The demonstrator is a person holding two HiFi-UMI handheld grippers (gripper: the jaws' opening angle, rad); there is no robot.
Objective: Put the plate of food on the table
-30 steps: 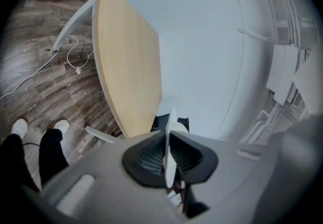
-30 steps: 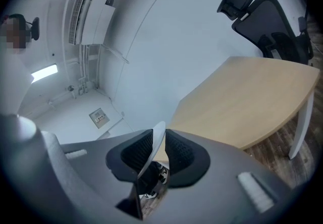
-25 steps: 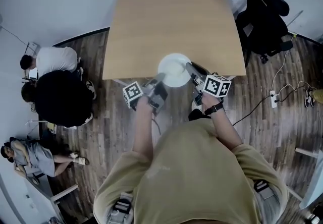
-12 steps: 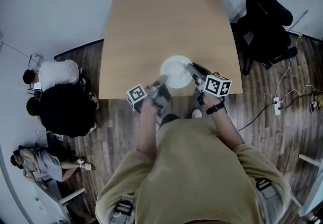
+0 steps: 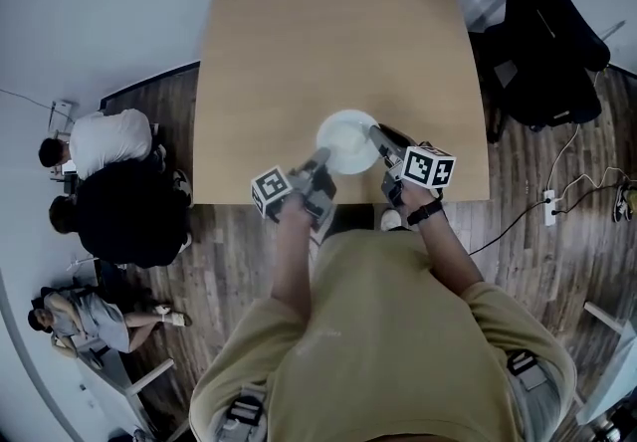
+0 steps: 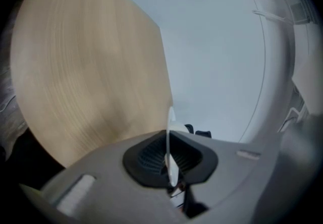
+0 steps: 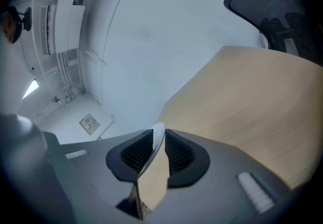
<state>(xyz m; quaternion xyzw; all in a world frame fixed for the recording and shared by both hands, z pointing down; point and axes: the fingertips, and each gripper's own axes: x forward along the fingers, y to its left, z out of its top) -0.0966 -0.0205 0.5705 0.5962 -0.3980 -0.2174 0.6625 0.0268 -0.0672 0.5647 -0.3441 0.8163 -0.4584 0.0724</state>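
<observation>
**Plate held from both sides, just inside the table's near edge**

Both tools are closed on the plate (image 5: 348, 139). The left gripper (image 5: 319, 160) pinches the thin rim at about 7 o'clock, jaws almost together. The right gripper (image 5: 374, 134) clamps the rim at about 3 o'clock, jaws a little wider apart. In each gripper view the rim stands edge-on between the pads. The round plate has no long axis and lies at 12 o'clock from the person, equally close to both hands. What lies on it is too pale to make out.

It is over the table (image 5: 328, 32), near the near edge at 6 o'clock; I cannot tell whether it touches the wood. Bare wood runs on toward 12 o'clock, so there is ample room to set it down. An office chair (image 5: 547, 42) stands at 2 o'clock, well apart.
</observation>
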